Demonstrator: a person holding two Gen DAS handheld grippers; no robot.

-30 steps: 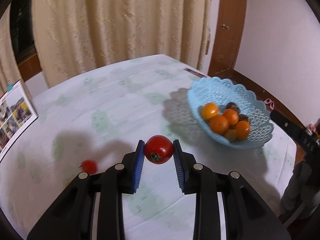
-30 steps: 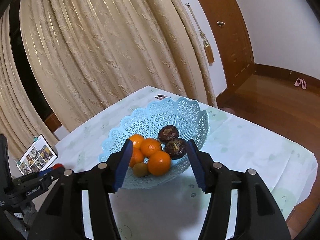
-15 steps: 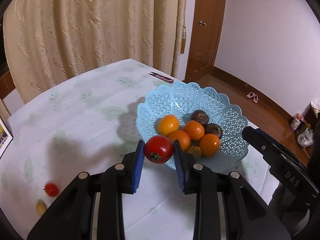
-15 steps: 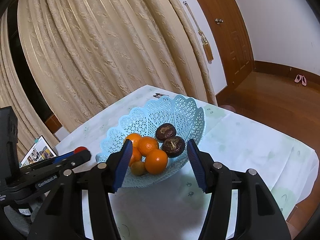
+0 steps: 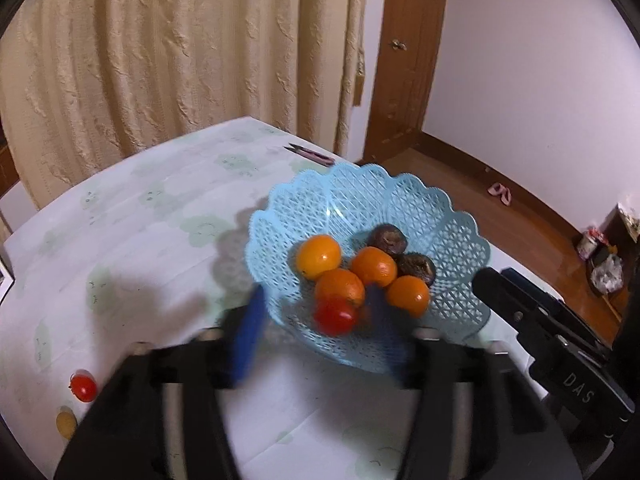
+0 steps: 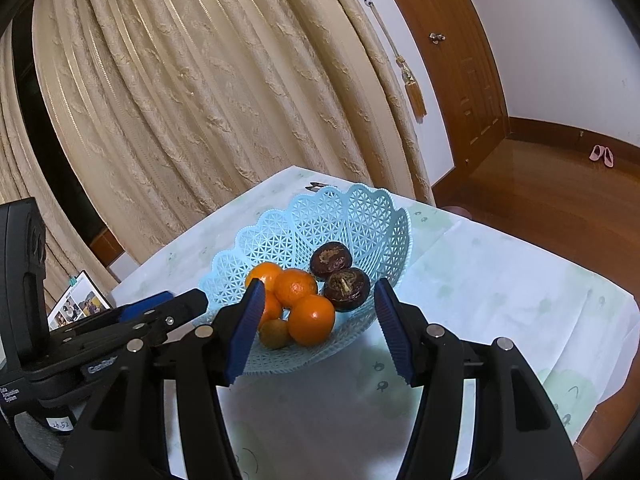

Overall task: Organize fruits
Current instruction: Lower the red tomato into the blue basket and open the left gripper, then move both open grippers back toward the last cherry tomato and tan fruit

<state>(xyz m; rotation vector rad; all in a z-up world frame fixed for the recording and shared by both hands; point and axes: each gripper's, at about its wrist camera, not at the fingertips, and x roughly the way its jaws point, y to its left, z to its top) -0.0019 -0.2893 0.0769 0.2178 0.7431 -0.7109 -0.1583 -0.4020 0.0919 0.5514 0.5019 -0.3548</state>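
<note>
Left tongs (image 5: 316,320) are opening, blurred, w/ the round red tomato (image 5: 335,315) loose between the pads, just over the near rim of the light-blue plastic lattice basket (image 5: 460,236). Right tongs (image 6: 320,324) stand apart, empty, near the basket. Small red tomato (image 5: 83,387) sits far left on the worktop (image 5: 152,240).

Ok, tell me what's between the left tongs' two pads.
The red tomato, over the blue basket's near side; the left tongs are opening, pads seemingly off it. Left wrist view shows it.
</note>
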